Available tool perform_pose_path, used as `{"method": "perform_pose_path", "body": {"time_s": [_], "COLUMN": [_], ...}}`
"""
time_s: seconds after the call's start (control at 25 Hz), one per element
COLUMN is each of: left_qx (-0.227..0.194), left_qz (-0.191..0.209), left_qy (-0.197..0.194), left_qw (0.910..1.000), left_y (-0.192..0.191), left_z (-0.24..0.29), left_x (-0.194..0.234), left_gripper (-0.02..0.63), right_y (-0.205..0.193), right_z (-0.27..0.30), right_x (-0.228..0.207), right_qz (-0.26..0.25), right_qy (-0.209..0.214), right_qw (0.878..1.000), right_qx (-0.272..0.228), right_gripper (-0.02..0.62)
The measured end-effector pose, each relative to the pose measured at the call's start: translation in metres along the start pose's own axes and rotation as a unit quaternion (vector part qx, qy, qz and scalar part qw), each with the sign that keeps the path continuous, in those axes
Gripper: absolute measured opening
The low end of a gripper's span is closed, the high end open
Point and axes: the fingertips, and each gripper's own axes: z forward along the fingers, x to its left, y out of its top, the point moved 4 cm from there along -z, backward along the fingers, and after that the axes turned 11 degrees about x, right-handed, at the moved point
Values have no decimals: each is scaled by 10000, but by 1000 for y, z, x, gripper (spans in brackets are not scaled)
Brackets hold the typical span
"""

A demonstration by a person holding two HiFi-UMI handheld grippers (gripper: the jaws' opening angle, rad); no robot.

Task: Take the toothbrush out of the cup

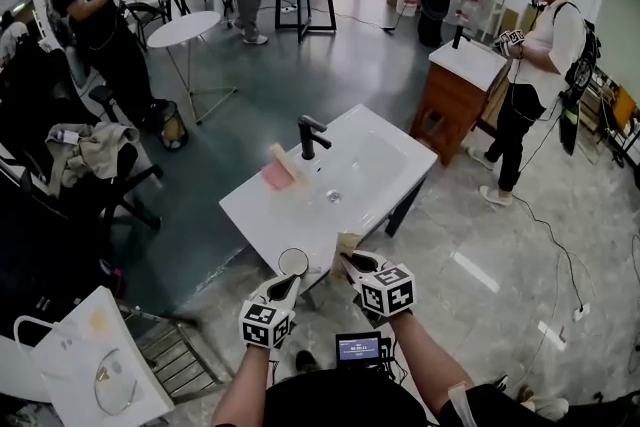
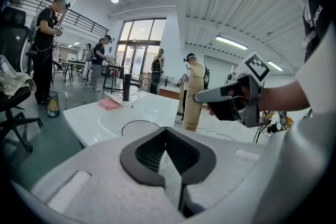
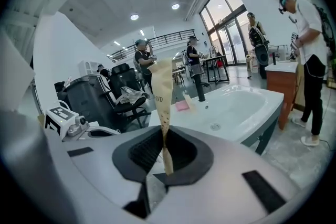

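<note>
A toothbrush in a tall brown paper pack [image 1: 346, 243] stands upright just off the near edge of the white sink [image 1: 385, 177]. My right gripper [image 1: 350, 262] is shut on the pack's lower end [image 3: 163, 97]. To its left is a clear cup [image 1: 293, 262] whose round rim shows as a dark ring [image 2: 137, 124]. My left gripper [image 1: 284, 287] is shut on the cup's near wall. The pack [image 2: 193, 97] is outside the cup, to the right of its rim and apart from it. In the right gripper view the left gripper [image 3: 84, 126] and the cup [image 3: 102, 132] sit low at the left.
On the sink are a black tap [image 1: 308, 135] and a pink cloth [image 1: 276, 175]. A wooden cabinet [image 1: 450, 105] with a person beside it stands at the right. Office chairs [image 1: 90, 175] crowd the left, and a white bag [image 1: 90, 365] lies at the bottom left.
</note>
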Motion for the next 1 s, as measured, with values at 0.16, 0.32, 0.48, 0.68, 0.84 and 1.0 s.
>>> {"method": "perform_pose_path", "body": {"time_s": [0.16, 0.32, 0.48, 0.68, 0.84, 1.0], "left_qx": [-48, -9, -82, -142, -83, -67], "left_qz": [-30, -65, -87, -5, 40, 30], "left_qy": [72, 265, 371, 439, 439, 414], "left_qw": [10000, 9996, 9992, 9989, 9990, 9991], "left_y": [2, 0, 1, 1, 3, 5], "left_z": [-3, -7, -8, -6, -4, -2], "left_x": [3, 7, 11, 12, 10, 10], "left_gripper": [11, 9, 9, 9, 9, 9], "right_y": [3, 3, 4, 2, 3, 5], "right_z": [3, 6, 8, 9, 8, 8], "right_x": [7, 12, 13, 12, 11, 8], "right_qz": [-188, -236, -247, -274, -324, -319], "right_qy": [26, 65, 95, 73, 40, 46], "right_qw": [9998, 9997, 9996, 9996, 9994, 9995], "right_qx": [34, 57, 50, 72, 85, 73], "right_gripper": [35, 35, 35, 37, 35, 35]}}
